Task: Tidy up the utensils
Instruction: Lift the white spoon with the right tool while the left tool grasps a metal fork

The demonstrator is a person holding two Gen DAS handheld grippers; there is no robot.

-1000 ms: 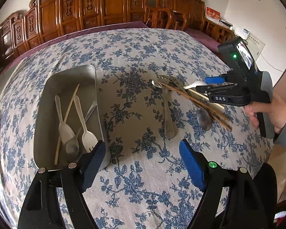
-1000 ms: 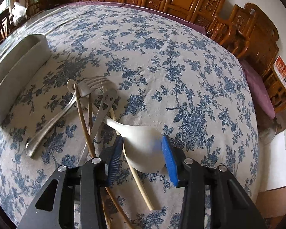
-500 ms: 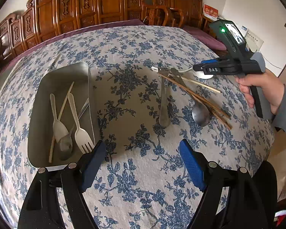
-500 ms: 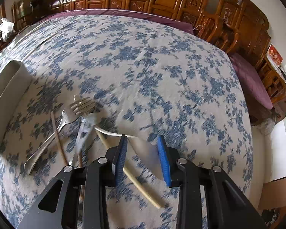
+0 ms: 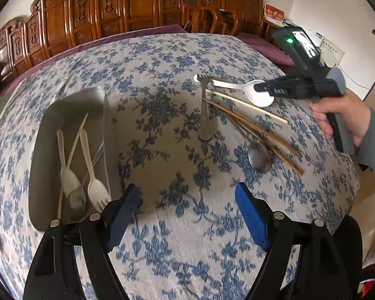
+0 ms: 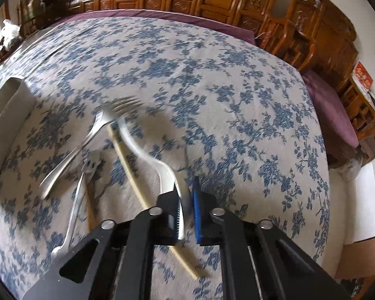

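The right gripper (image 6: 186, 218) is clenching the bowl of a white plastic spoon (image 5: 247, 90), lifting it above the floral tablecloth (image 5: 162, 80) near the steel fork (image 5: 204, 110); being light, stiff and slick, it is likely gripping best at the bowl. The left gripper (image 5: 187, 215) is hovering released beside the metal tray (image 5: 70, 105)

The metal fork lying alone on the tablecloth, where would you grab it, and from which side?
I would take the metal fork around the middle of its handle, coming straight down from above with a finger on each long side. It lies flat and the handle is narrow. Its left side is bare cloth; the brown chopsticks crowd its right, and the tines touch the white spoon held by the right gripper.
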